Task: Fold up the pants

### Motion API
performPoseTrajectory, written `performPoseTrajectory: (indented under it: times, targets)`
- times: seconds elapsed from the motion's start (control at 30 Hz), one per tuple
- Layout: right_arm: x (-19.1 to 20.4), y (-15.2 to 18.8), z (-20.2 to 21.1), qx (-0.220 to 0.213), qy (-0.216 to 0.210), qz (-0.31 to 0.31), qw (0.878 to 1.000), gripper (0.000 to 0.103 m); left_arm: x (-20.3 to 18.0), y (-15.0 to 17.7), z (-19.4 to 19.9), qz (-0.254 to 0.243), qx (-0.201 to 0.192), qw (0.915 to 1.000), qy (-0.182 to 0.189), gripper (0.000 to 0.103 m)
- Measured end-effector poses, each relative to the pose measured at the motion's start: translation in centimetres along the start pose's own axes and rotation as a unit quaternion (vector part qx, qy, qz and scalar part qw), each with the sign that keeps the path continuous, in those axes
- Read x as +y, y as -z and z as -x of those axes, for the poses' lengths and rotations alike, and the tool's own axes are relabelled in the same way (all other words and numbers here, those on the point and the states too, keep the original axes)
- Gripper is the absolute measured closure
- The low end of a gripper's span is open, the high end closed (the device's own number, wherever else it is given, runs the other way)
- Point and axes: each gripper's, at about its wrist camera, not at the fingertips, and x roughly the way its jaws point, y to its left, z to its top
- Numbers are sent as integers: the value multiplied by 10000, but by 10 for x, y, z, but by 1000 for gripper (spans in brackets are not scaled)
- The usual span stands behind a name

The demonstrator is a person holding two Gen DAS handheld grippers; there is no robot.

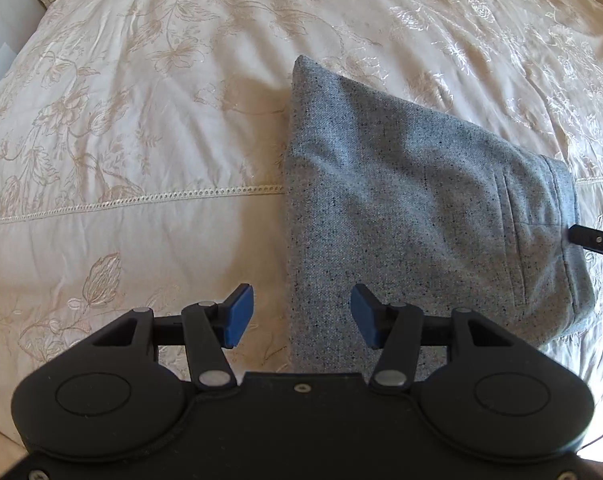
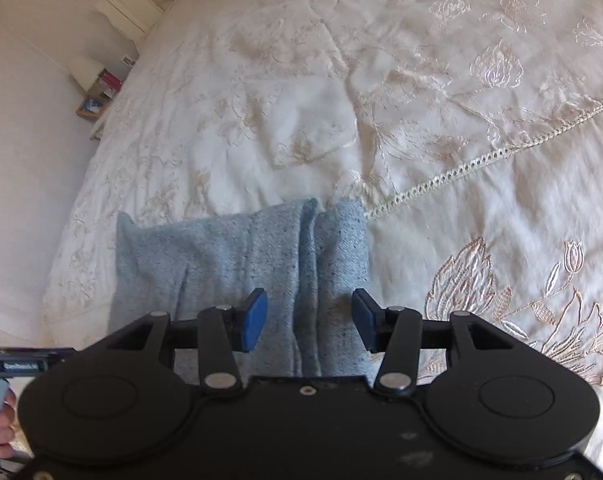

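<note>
Left gripper hovers over near left edge of pants, jaws apart, nothing between pads. Right gripper above stacked end of pants, jaws wide, empty. Pants lie as compact grey bundle on embroidered bedspread, layers stacked. Folding looks nearly done; I judge only squaring edges or one last fold left.

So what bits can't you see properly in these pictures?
- Near end of the pants: left wrist view, hidden behind the left gripper.
- Pants again: right wrist view, blurred, near part behind the right gripper.
- Items on the bedside shelf: right wrist view, too small.
</note>
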Motion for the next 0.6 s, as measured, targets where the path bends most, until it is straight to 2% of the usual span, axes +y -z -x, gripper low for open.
performPoseTrajectory:
  times: [0.03,0.2,0.33,0.47,0.6]
  targets:
    - [-7,4,-4,130,120,109,9998,51,0,-1,-4,-88,-16,10000,24,43]
    - [-8,7,-17,155,179,563,9981,49,5,-5,-20,-414,-129,9989,190,43]
    - [-7,-2,-31,307,125,395,9987,46,14,-13,-35,-507,-199,9979,362,34]
    - [-6,-4,-34,334,101,385,9987,43,24,-19,-48,-545,-156,9965,611,32]
    - [-1,-6,-41,298,128,329,9989,42,31,-24,-59,-312,-82,9938,1063,29]
